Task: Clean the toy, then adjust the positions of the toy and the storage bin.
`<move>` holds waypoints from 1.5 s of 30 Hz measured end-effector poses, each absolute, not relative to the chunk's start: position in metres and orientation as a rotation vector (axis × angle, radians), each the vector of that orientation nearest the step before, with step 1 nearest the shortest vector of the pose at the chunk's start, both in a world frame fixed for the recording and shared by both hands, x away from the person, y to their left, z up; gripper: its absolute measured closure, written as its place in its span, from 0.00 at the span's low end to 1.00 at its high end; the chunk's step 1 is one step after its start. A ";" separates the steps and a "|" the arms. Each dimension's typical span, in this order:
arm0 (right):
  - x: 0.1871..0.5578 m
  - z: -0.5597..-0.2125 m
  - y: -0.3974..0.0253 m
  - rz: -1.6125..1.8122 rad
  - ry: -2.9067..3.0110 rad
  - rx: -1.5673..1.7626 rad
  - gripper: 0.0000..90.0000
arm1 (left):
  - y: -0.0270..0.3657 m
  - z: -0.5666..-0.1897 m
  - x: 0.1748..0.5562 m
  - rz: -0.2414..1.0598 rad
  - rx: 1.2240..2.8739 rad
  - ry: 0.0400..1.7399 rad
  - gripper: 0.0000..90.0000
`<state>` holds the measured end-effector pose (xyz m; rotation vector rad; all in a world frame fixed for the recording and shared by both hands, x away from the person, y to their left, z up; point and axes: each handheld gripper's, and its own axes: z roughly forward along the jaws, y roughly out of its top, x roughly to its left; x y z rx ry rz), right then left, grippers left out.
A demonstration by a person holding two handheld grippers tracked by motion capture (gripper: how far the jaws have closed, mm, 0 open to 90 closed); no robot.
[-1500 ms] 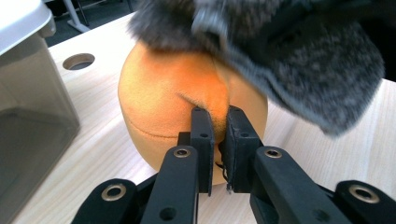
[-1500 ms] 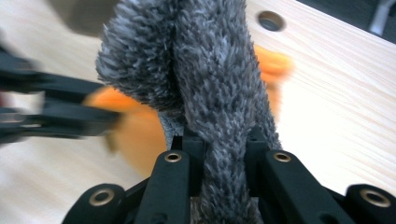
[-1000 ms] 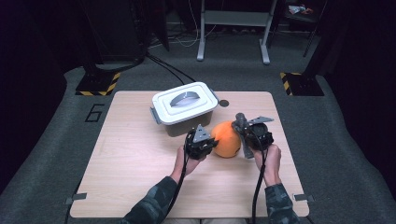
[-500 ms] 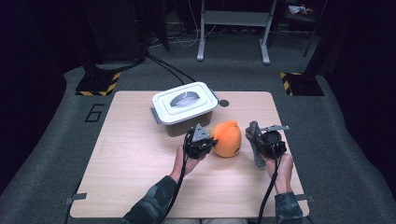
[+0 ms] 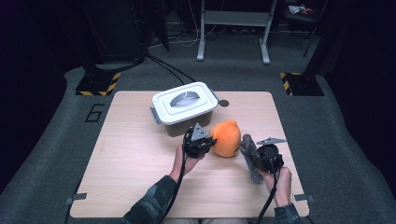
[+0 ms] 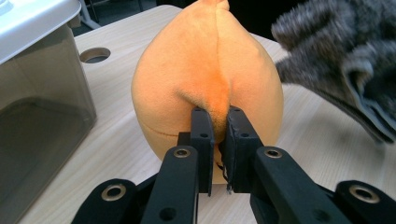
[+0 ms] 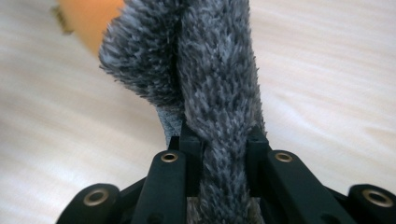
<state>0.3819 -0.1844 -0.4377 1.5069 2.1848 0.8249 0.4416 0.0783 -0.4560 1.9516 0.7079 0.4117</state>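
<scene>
Left gripper [image 6: 217, 123]: jaws nearly closed, pinching a fold of the orange plush pouch [image 6: 210, 74]
Orange plush pouch: standing on the wooden table [image 5: 130, 154], just beside the lidded white storage box [image 5: 184, 105]
Right gripper [image 7: 219, 140]: jaws clamped on the grey fuzzy cloth [image 7: 205, 79], which fills the gap between them
Grey fuzzy cloth: just right of the pouch, near the table's front right
</scene>
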 end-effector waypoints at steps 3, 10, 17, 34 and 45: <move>0.378 -0.441 -0.182 0.833 2.200 1.501 0.84 | 0.078 -0.456 0.442 0.412 1.952 0.709 0.93; 0.360 -0.449 -0.167 0.842 2.305 1.467 0.84 | 0.077 -0.455 0.442 0.416 1.952 0.713 0.93; 0.349 -0.459 -0.152 0.837 2.409 1.417 0.84 | 0.076 -0.454 0.444 0.404 1.946 0.726 0.93; 0.332 -0.487 -0.099 0.846 2.604 1.264 0.82 | 0.076 -0.452 0.446 0.410 1.947 0.731 0.93; 0.331 -0.485 -0.094 0.878 2.603 1.164 0.29 | 0.077 -0.452 0.447 0.418 1.954 0.725 0.93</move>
